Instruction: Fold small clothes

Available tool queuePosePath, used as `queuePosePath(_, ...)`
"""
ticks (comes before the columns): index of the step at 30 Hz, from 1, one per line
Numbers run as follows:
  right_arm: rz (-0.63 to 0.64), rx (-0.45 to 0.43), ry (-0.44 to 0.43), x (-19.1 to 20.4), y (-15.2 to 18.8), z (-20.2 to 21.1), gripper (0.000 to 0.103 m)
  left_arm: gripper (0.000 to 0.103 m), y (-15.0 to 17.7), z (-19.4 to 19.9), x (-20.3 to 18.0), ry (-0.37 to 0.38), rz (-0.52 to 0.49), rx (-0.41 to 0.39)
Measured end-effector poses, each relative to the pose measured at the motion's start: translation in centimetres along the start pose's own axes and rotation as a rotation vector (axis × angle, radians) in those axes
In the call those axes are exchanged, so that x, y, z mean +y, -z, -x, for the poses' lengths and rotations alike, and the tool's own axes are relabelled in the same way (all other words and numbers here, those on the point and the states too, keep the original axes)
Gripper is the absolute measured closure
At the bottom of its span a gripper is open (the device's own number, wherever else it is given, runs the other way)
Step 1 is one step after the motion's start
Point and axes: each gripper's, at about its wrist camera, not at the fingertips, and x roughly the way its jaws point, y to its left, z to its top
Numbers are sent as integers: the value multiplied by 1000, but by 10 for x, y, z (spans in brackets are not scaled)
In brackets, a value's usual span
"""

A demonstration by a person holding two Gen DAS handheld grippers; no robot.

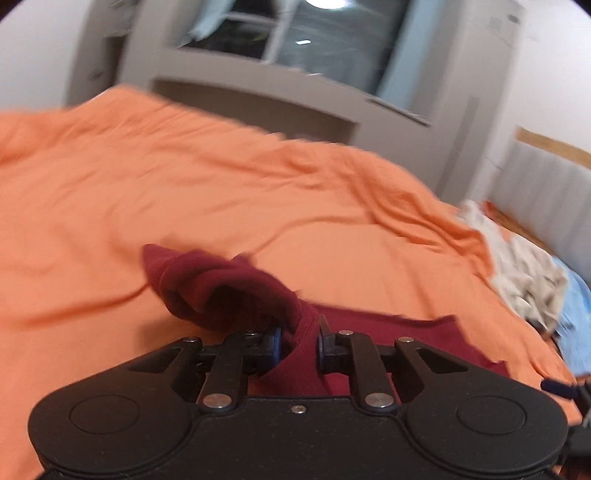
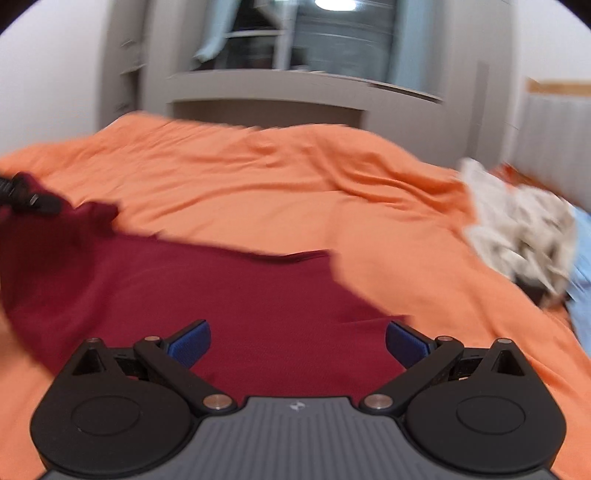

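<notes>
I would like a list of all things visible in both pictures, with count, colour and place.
garment: one, dark red, spread on the near part of the bed, one bunched end lifted
bed cover: one, orange, wrinkled, over the whole bed
pile of clothes: one, beige and white, at the bed's right edge
blue cloth: one, light blue, beside the pile, further right
window: one, dark glass, grey frame, behind the bed
left gripper: one, black with blue pads, shut on the garment
right gripper: one, black with blue pads, open above the garment
</notes>
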Motion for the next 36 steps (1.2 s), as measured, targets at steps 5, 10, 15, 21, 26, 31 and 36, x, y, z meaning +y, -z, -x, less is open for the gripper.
queuePosePath(5, -148, -43, 101, -72, -9, 13, 0, 86, -5, -15, -89, 145, -190, -8)
queuePosePath(10, -178, -64, 231, -116, -9, 16, 0, 86, 31, -28, -173, 307, -386, 64)
queuePosePath(15, -234, -52, 249, -137, -6, 14, 0, 84, 83, -46, -217, 357, -532, 176)
queuePosePath(21, -251, -28, 205, -136, -9, 4, 0, 63, 105, -48, -214, 383, -537, 235)
queuePosePath(26, -242, -26, 203, -128, -11, 5, 0, 31, 94, -48, -207, 461, -472, 274)
queuePosePath(31, -255, -1, 154, -124, -11, 1, 0, 13, 95, -32, -204, 476, -468, 283)
queuePosePath(36, -235, 1, 83, -108, -14, -2, 0, 5, 96, -5, -187, 483, -463, 268)
